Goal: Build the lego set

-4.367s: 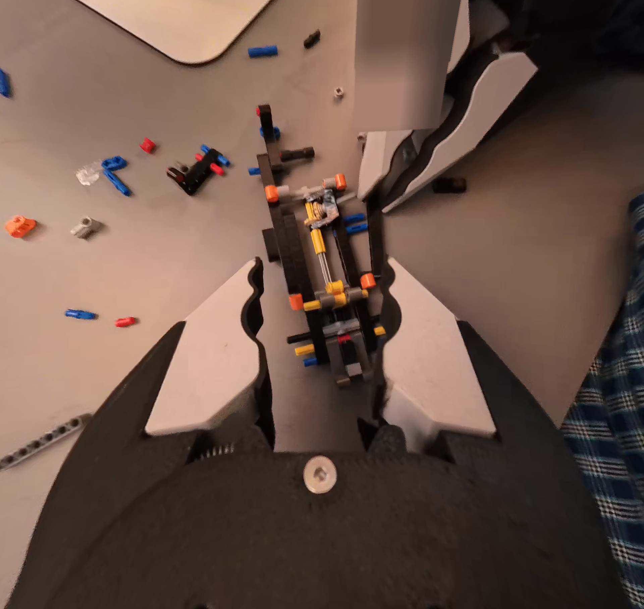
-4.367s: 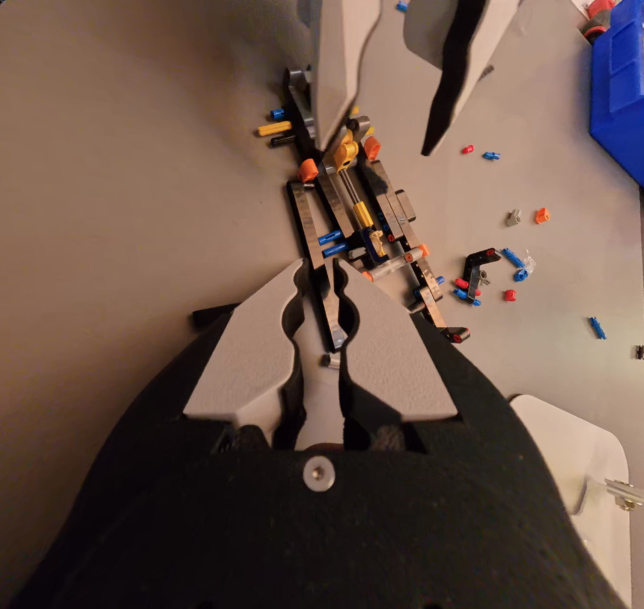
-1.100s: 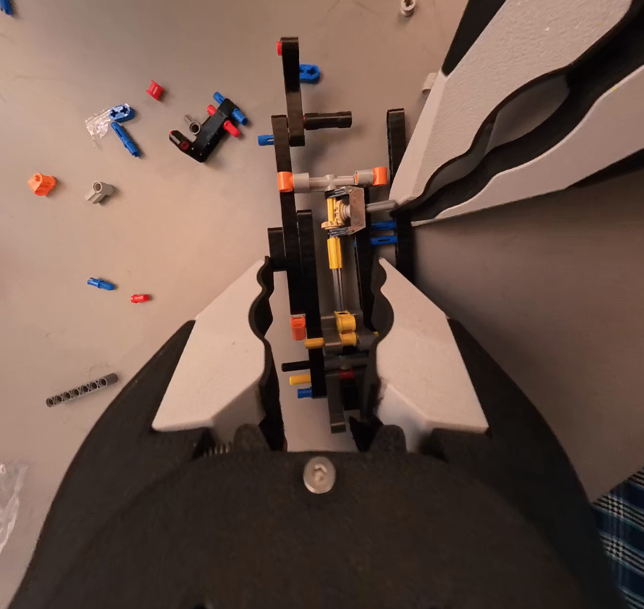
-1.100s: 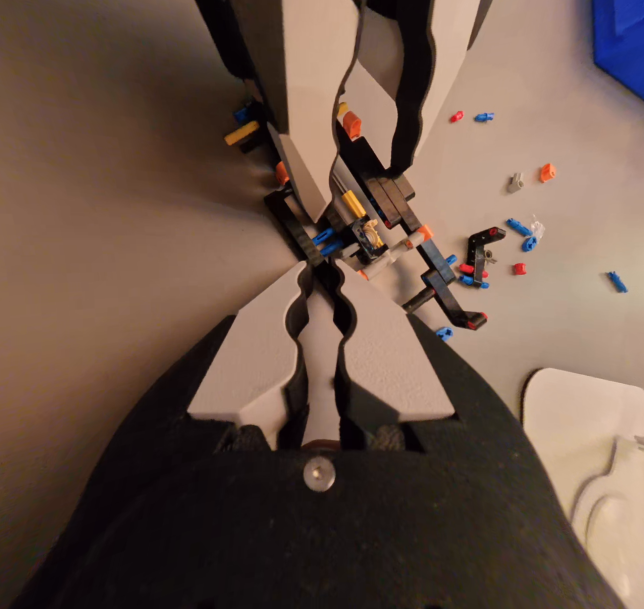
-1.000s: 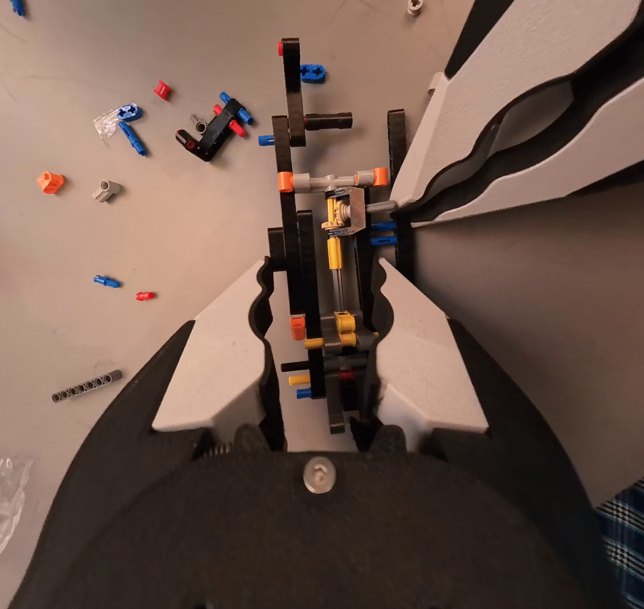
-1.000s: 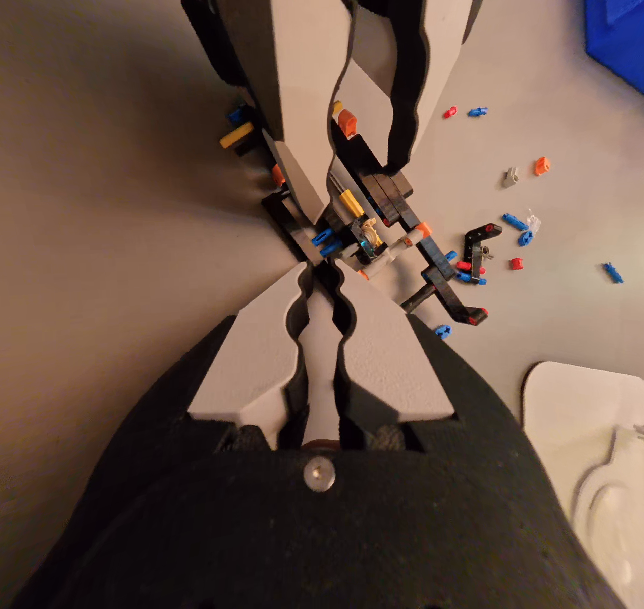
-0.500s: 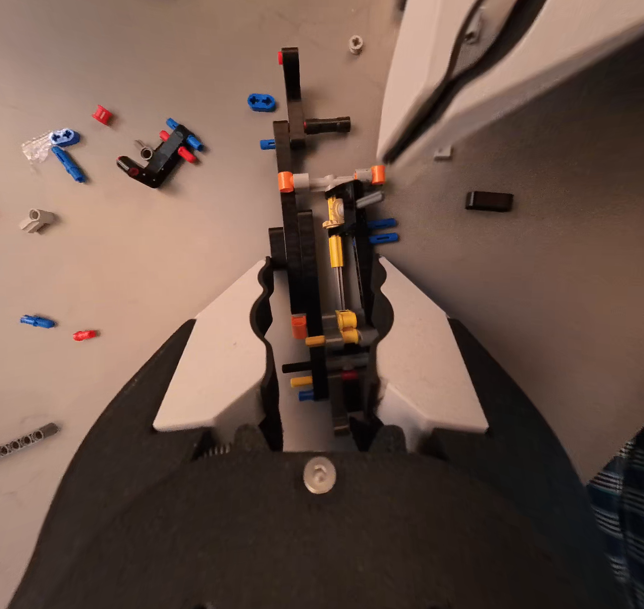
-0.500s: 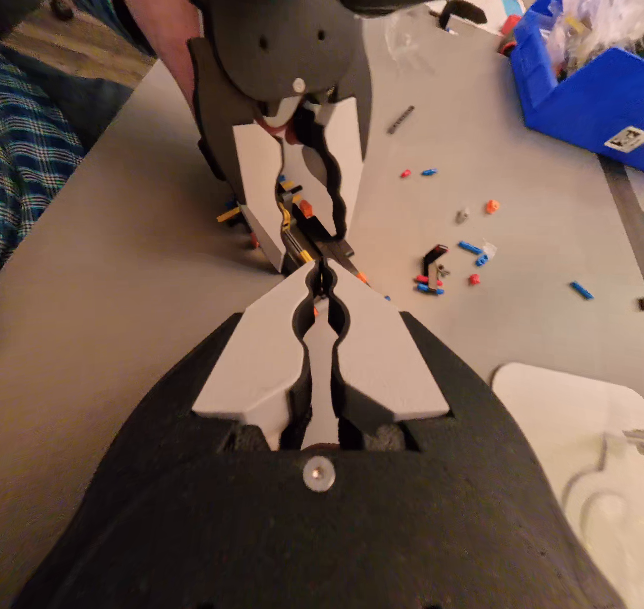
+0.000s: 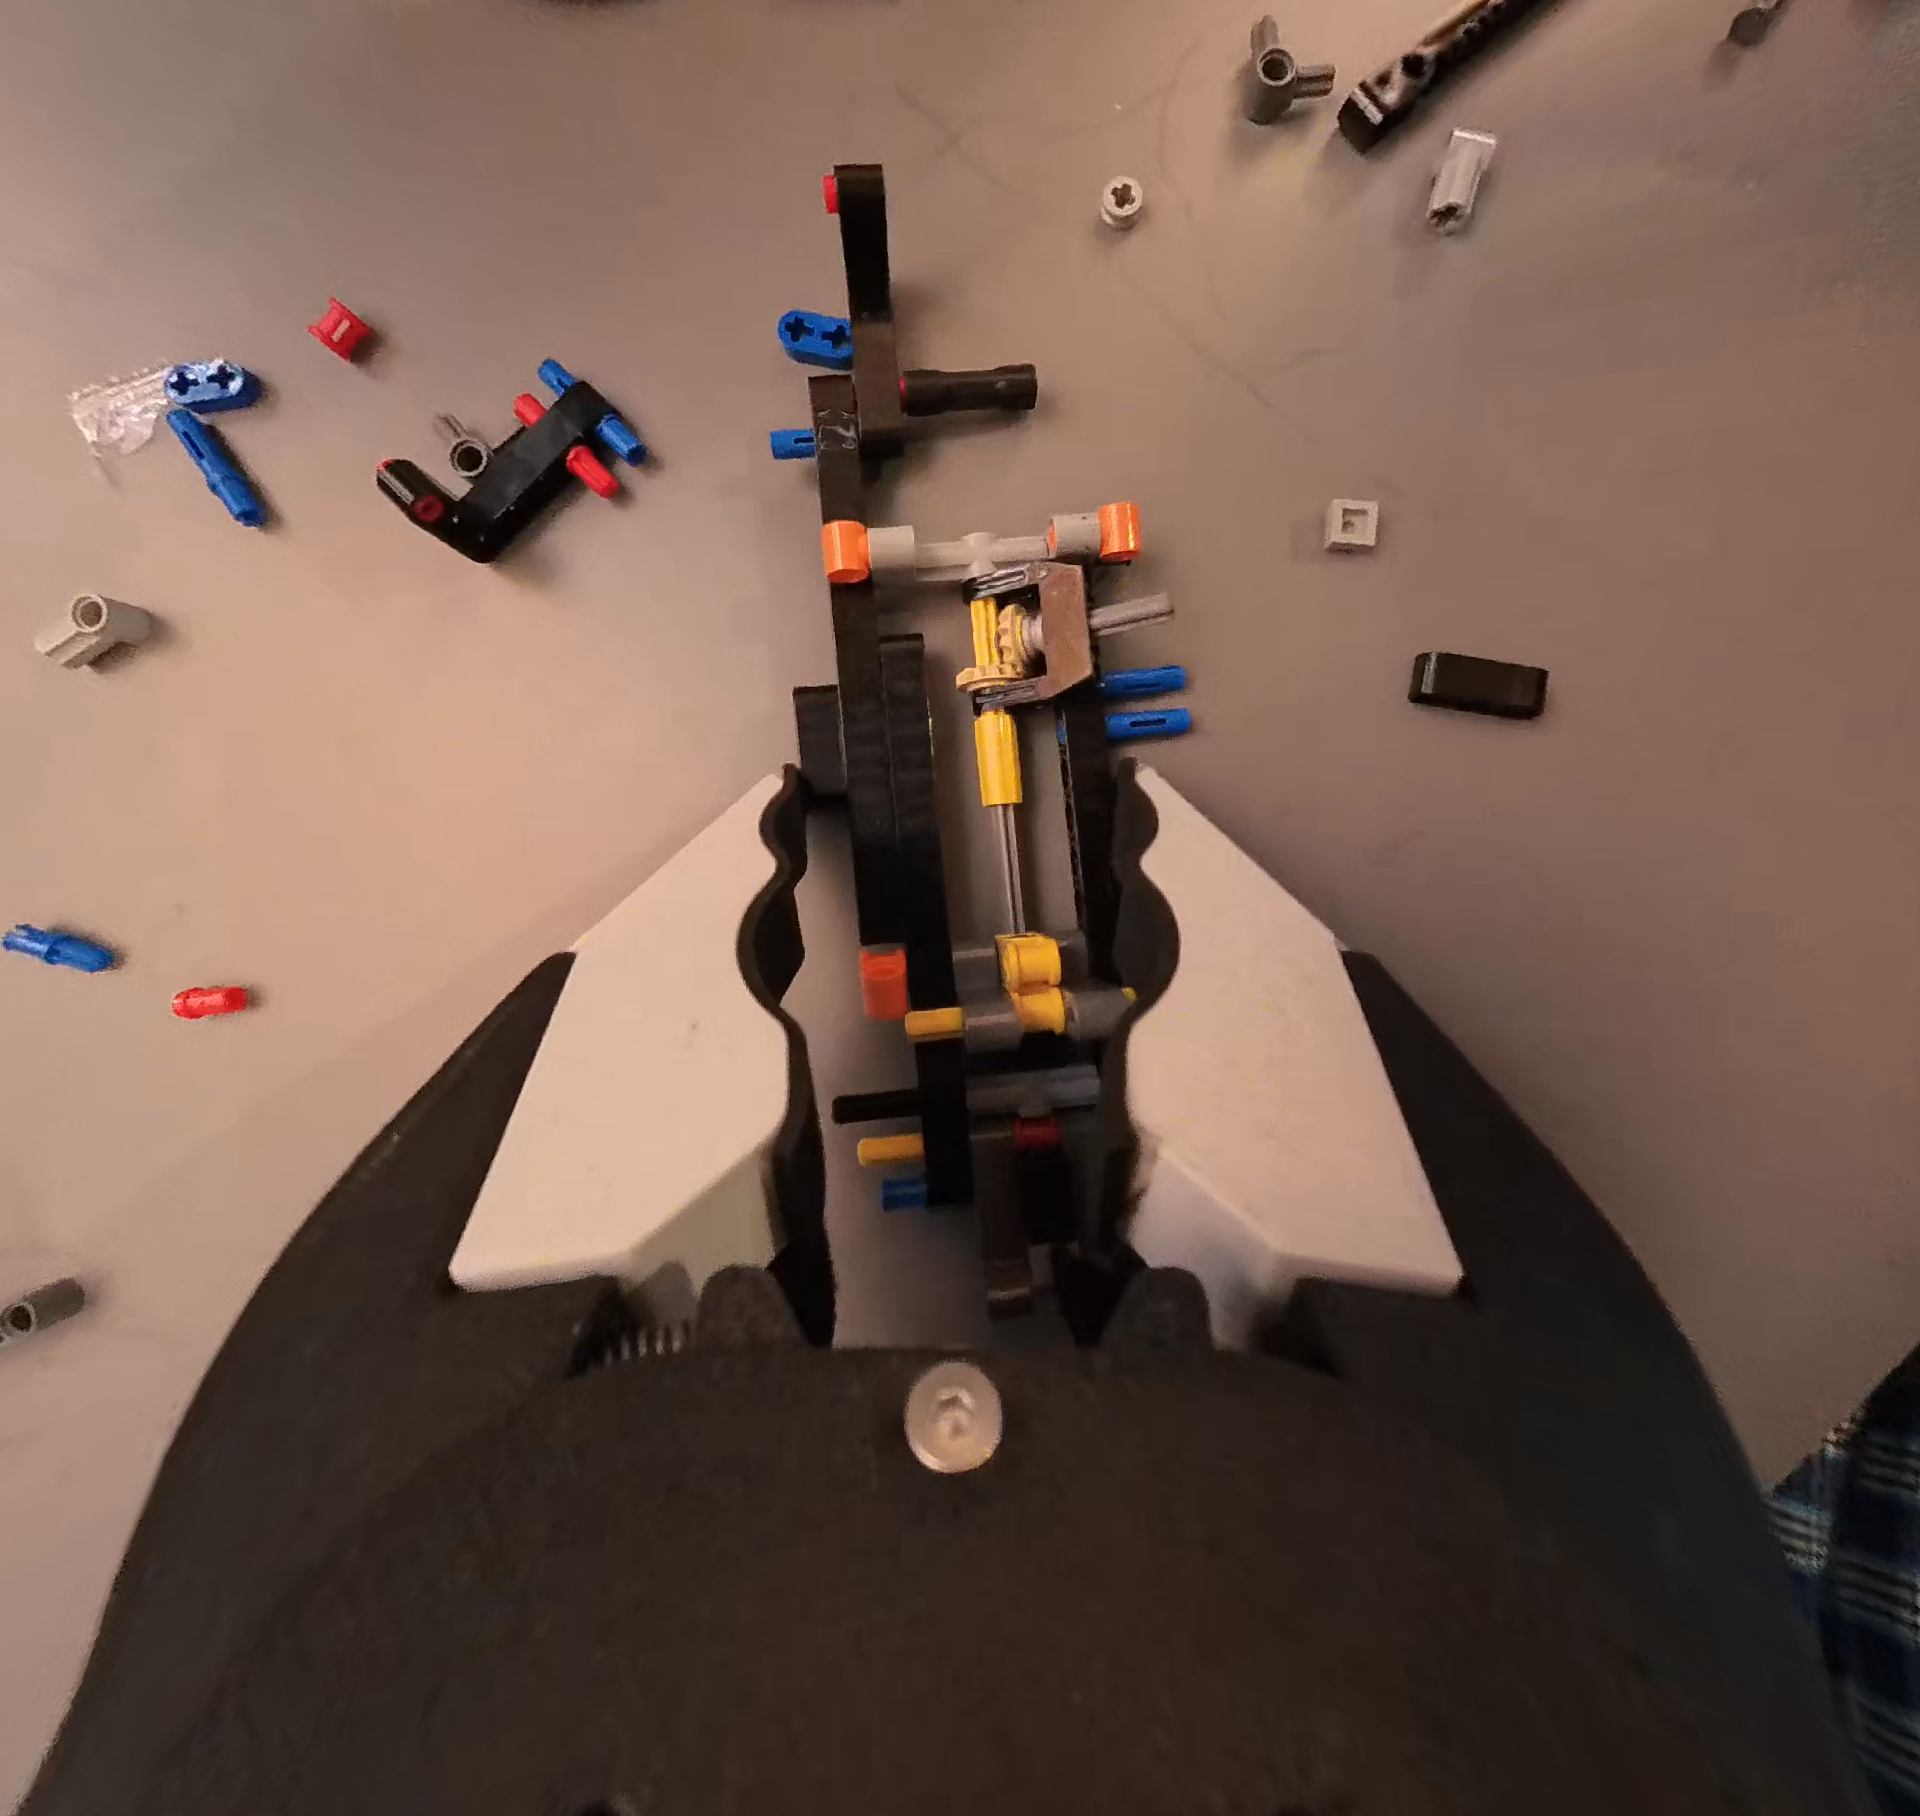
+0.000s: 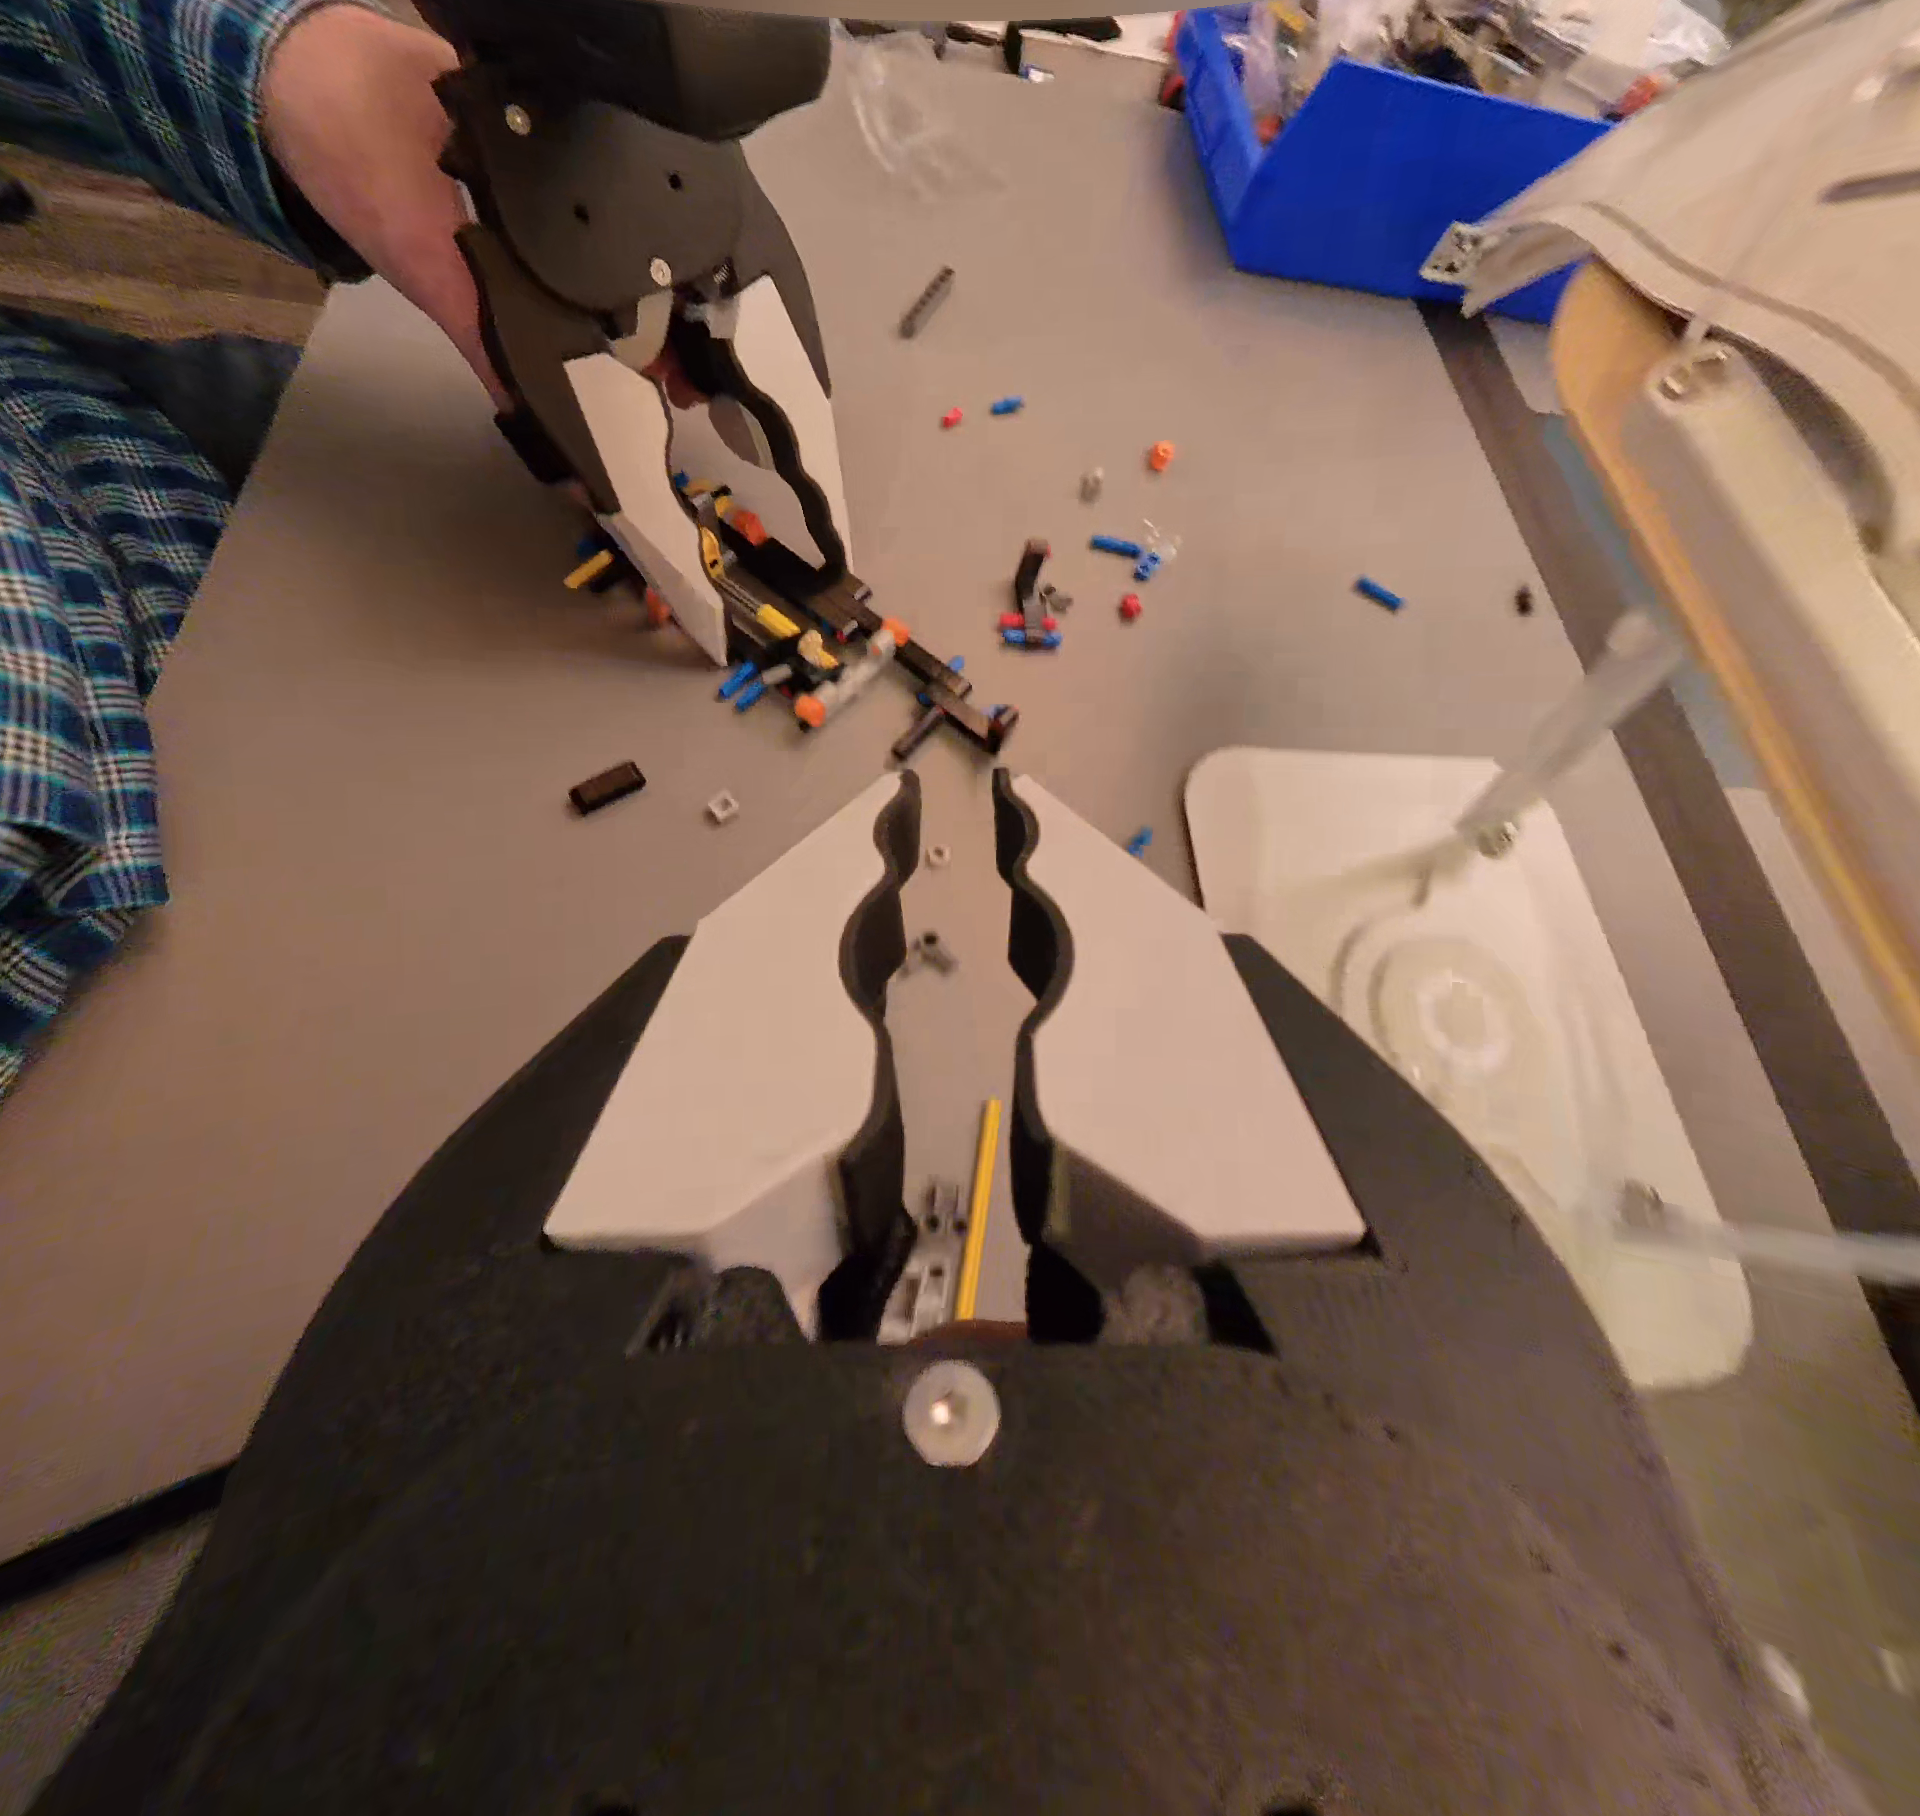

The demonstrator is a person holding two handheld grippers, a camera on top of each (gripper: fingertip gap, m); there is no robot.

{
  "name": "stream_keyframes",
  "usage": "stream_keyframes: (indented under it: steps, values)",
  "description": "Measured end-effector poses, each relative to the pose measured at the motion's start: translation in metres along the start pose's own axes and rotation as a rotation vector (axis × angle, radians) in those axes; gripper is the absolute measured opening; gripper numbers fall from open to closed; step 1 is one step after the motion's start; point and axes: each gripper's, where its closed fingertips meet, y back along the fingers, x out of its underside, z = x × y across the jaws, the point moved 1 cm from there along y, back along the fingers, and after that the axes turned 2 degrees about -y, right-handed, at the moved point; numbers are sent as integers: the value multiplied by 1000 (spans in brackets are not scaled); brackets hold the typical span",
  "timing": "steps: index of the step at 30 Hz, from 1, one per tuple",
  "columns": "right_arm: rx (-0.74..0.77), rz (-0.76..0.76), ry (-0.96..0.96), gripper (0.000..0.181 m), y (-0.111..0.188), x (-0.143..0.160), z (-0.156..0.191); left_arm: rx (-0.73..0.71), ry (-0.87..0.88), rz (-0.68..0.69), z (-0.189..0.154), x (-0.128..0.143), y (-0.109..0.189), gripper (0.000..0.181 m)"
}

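Observation:
The lego assembly is a long frame of black beams with a yellow axle, orange bushes and two blue pins sticking out on its right. It lies on the grey table. My left gripper is shut on its near half, one finger on each side. The right wrist view shows the same hold, left gripper over the assembly. My right gripper is raised well back from the assembly, its jaws slightly apart with nothing between them.
Loose parts lie around: a black angled piece with red and blue pins, a short black beam, a small grey square, a toothed black bar. A blue bin and a white stand base sit at right. A person's hand holds the left gripper. Spacing between my two grippers at the tips: around 20 cm. The small grey square is closer to my left gripper, around 6 cm from its tips; the right tips are 15 cm off. Seen from the right wrist view as well.
My right gripper has let go of the assembly's far end, drawn back and up, and parted its jaws a little. The outer black beam on the assembly's right is gone. The left gripper keeps its hold.

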Motion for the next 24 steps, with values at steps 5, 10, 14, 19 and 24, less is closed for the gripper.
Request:
stream_keyframes:
  steps: [5,10,14,19,24]
  values:
    - [54,88,-35,15,30,22,12,6,16,-11,2,-1,0,58]
    - [69,296,-104,33,43,75,37,-8,1,-11,4,-2,3,56]
    - [76,357,-162,31,54,97,58,-12,-15,-14,4,-2,5,58]
    - [36,404,-288,31,73,116,100,12,-3,-40,5,-2,9,66]
    - [-23,519,-415,37,73,137,150,10,-11,-56,6,-3,18,71]
